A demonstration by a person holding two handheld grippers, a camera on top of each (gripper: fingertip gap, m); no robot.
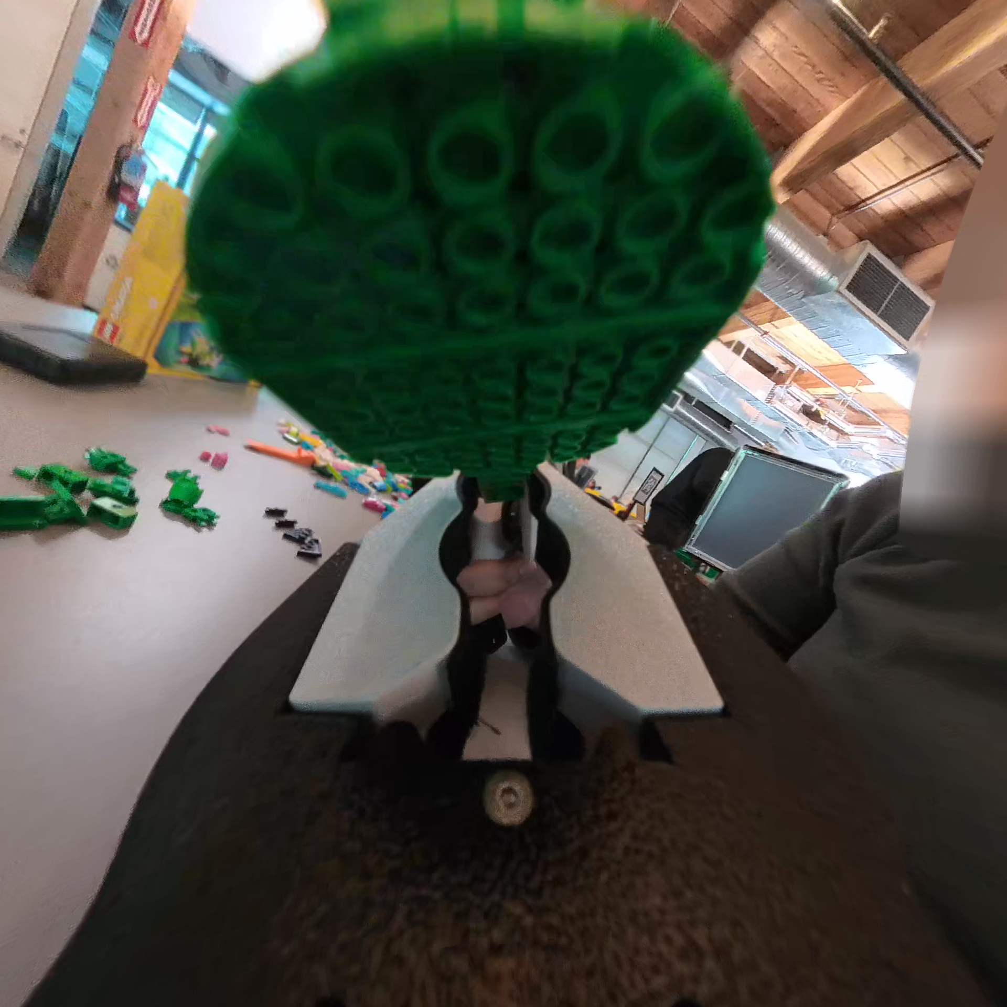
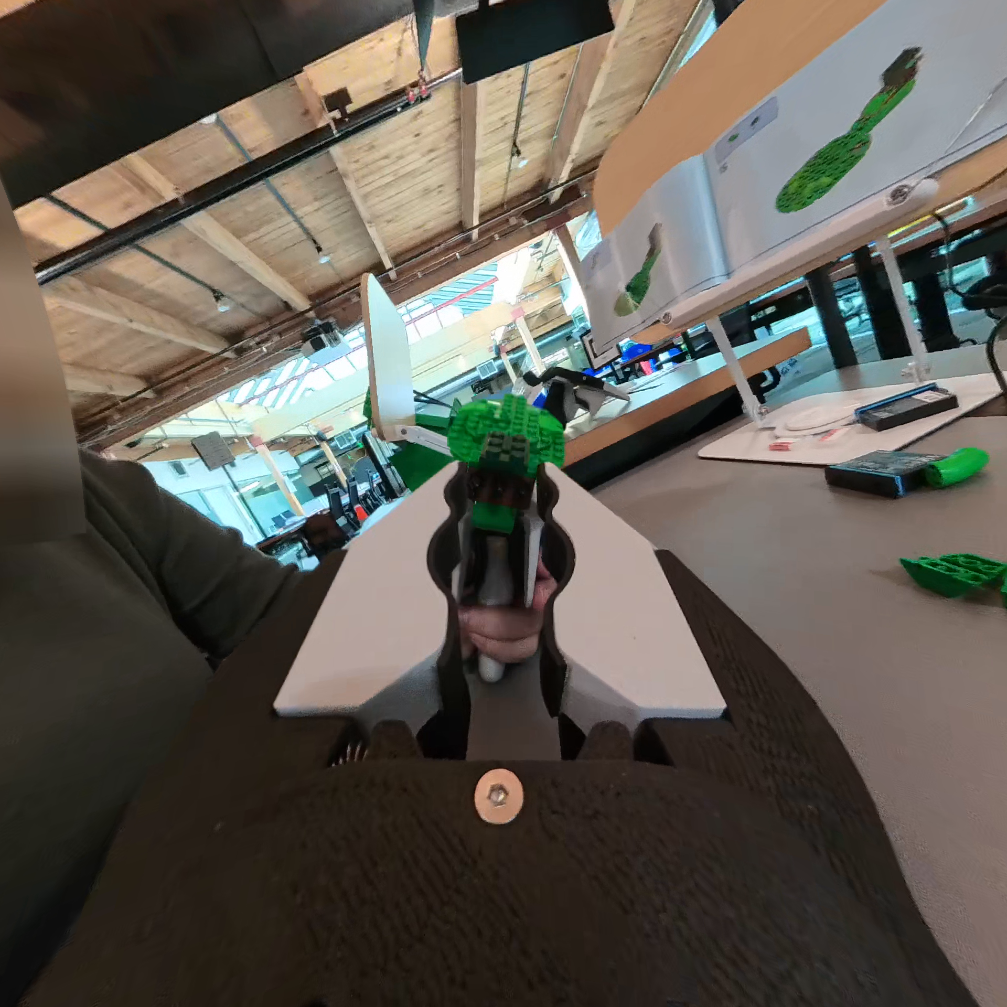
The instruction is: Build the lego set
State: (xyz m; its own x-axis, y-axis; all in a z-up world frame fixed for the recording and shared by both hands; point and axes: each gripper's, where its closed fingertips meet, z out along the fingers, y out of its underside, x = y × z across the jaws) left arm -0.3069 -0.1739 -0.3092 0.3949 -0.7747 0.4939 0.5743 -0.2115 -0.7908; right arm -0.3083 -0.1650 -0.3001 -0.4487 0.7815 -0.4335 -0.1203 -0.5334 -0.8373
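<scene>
Both grippers clamp one green lego build, held above the table.
Left gripper (image 1: 498, 490) pinches the rounded plate's (image 1: 479, 245) edge; right gripper (image 2: 498, 490) grips its brown-and-green stem (image 2: 498, 493).

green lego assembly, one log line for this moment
left tool: shut on green lego assembly | right tool: shut on it | lifted off table

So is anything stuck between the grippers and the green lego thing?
No, nothing visible is in the way. Both grippers already hold the green lego build. The left gripper pinches its near edge, with the underside facing that camera, and the right gripper is shut on its narrow end. It is held up above the table.
</scene>
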